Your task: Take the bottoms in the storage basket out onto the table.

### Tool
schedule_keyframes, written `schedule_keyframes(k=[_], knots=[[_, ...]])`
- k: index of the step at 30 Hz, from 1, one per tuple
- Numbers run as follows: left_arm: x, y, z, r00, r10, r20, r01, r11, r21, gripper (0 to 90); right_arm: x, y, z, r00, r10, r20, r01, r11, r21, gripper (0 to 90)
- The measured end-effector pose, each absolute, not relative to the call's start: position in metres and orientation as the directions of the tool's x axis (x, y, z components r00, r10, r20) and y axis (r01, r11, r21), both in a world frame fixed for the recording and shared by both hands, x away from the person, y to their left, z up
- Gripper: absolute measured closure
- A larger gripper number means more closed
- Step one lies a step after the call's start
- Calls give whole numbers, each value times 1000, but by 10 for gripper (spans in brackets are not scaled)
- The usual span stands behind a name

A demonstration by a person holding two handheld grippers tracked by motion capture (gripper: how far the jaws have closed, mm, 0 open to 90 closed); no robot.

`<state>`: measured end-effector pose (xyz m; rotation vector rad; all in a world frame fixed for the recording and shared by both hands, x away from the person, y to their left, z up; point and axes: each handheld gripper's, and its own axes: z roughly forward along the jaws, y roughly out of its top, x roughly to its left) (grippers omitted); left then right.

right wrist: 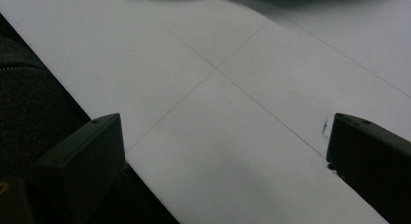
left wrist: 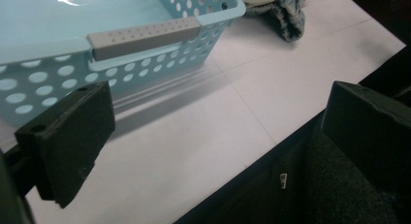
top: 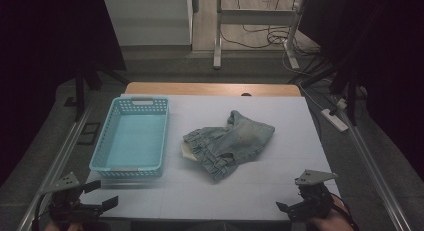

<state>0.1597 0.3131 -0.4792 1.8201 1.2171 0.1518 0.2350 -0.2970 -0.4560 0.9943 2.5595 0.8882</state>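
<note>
Jaws spread, denim garment (top: pixel 229 142) well beyond both grippers.

The right gripper (right wrist: pixel 223 170) has its two black, blocky jaws rising from the lower left and lower right corners of the frame, spread wide apart with nothing between them. Behind them a flat white table surface (right wrist: pixel 232 112) spreads over most of the frame, crossed by thin dark lines that meet near the centre. Its edge runs diagonally from the upper left toward the bottom centre. A dark textured floor (right wrist: pixel 29 88) lies beyond it at left.
</note>
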Motion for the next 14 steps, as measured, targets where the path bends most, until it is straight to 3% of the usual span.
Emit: schedule_keyframes(k=[14], knots=[[158,314,-481,496,790,-359,695,-114,710,0,236,-296,-457,-737,676,-20,524,590,614,4]])
